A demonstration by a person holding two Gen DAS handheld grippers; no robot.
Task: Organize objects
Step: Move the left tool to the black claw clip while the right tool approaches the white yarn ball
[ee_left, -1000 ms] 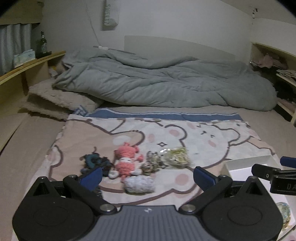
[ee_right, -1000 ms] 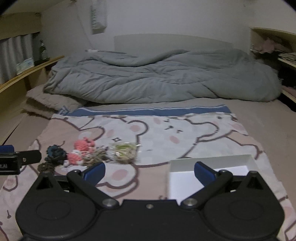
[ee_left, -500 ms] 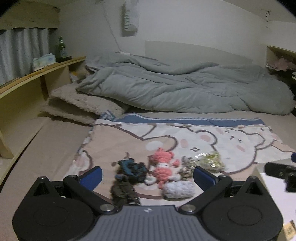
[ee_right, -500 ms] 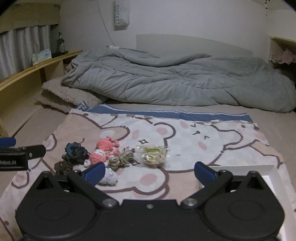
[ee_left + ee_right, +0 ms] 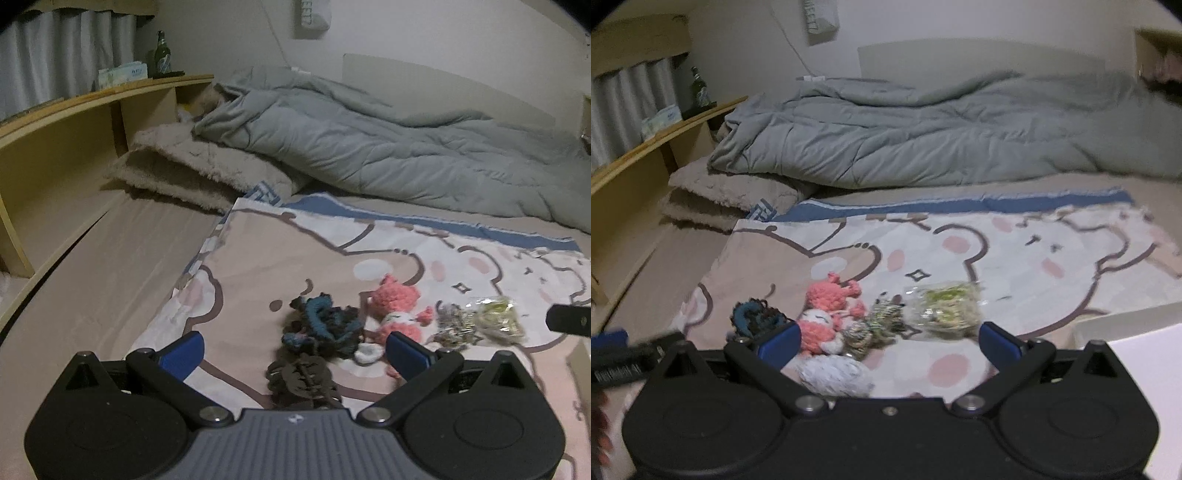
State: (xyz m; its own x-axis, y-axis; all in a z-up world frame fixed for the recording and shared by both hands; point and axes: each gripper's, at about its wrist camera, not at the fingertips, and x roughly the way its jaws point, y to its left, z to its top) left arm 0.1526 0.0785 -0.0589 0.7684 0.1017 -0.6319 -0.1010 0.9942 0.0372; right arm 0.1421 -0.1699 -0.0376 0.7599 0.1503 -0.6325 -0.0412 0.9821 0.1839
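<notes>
Presently, both tools are held low over a bed, above a bear-printed blanket (image 5: 280,258) on which a row of small items is laid out. The left tool (image 5: 293,349) is seen with its blue-tipped fingers spread wide and nothing held between them; framed in the gap are a dark brown knitted piece (image 5: 301,382) nearest the camera and a dark teal yarn bundle (image 5: 325,323) just beyond it, the two touching. To the right of these a pink crocheted doll (image 5: 397,308) is laid, followed by a small striped knitted item (image 5: 452,326) and a clear packet with yellowish contents (image 5: 498,321), each close against the next.

The right tool (image 5: 888,343) is likewise open and empty. Between its fingers the pink crocheted doll (image 5: 827,314), the striped knitted item (image 5: 877,325), the clear packet (image 5: 943,308) and a pale grey-blue fluffy piece (image 5: 833,374) are seen; the fluffy piece lies closest to the tool body, just beneath the doll. The teal yarn bundle (image 5: 755,319) is partly hidden behind the tool's left finger. A white box (image 5: 1126,325) is visible at the right edge, apart from the row of items.

A grey duvet (image 5: 923,133) is bunched across the head of the bed, with a beige fleece blanket (image 5: 195,170) folded at its left. A wooden shelf (image 5: 74,125) runs along the left side, carrying a green bottle (image 5: 160,55) and a tissue pack (image 5: 122,72). The right view is somewhat blurred.
</notes>
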